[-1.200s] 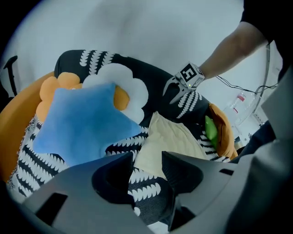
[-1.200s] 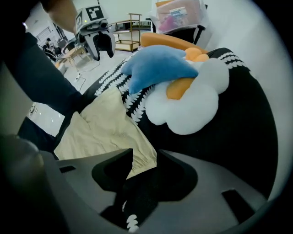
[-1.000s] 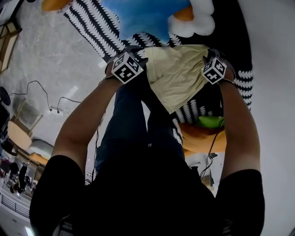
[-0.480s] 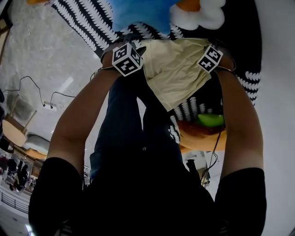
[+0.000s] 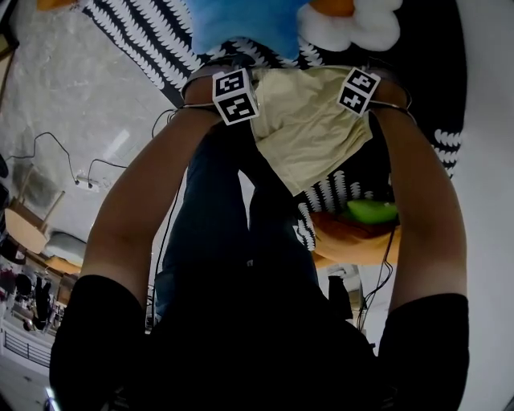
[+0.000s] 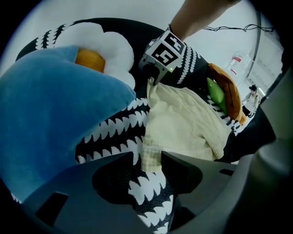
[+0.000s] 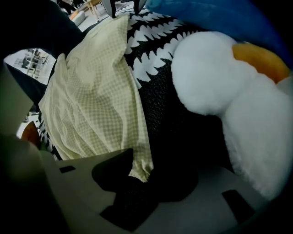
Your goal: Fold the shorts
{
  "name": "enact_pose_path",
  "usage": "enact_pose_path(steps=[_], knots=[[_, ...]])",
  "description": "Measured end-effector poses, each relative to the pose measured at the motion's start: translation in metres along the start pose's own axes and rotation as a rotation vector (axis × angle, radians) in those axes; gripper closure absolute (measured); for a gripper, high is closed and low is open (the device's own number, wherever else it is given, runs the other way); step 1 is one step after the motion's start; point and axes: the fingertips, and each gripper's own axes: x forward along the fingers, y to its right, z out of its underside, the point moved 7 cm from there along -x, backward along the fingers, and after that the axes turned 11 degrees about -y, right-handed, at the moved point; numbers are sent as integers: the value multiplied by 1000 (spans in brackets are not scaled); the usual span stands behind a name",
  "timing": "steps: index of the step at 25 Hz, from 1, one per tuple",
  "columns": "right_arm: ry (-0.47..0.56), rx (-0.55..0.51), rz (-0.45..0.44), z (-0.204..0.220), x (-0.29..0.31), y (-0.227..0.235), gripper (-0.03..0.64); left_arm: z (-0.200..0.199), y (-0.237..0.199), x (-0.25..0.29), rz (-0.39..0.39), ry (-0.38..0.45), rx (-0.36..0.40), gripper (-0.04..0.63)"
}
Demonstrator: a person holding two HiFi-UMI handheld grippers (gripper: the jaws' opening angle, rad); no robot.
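Observation:
The pale yellow checked shorts [image 5: 309,132] lie spread on a black-and-white patterned cover [image 5: 152,40], and their near end droops over its edge. My left gripper [image 5: 229,74] holds one top corner. In the left gripper view its jaws [image 6: 149,159] are shut on the hem of the shorts [image 6: 183,123]. My right gripper [image 5: 361,76] is at the other top corner. In the right gripper view its jaws [image 7: 160,176] stand wide, with the corner of the shorts [image 7: 96,100] against one finger and a dark gap beside it.
A blue cushion [image 5: 241,24] and a white flower cushion with an orange centre [image 5: 353,24] lie just beyond the shorts. An orange and green soft thing [image 5: 369,213] sits by the cover's edge on the right. Cables run over the floor [image 5: 72,160] at the left.
Both grippers have moved towards the cushions and down to the cover, rolling as they went. The shorts' top edge went with them and now lies flatter.

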Motion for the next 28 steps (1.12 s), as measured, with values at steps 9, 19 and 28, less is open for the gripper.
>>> enact_pose_path(steps=[9, 19, 28], knots=[[-13, -17, -7, 5, 0, -5, 447, 14, 9, 4, 14, -17, -8, 555], [-25, -88, 49, 4, 2, -6, 474, 58, 20, -13, -6, -39, -45, 568], [14, -63, 107, 7, -24, 9, 595, 77, 30, -26, -50, -33, -82, 568]])
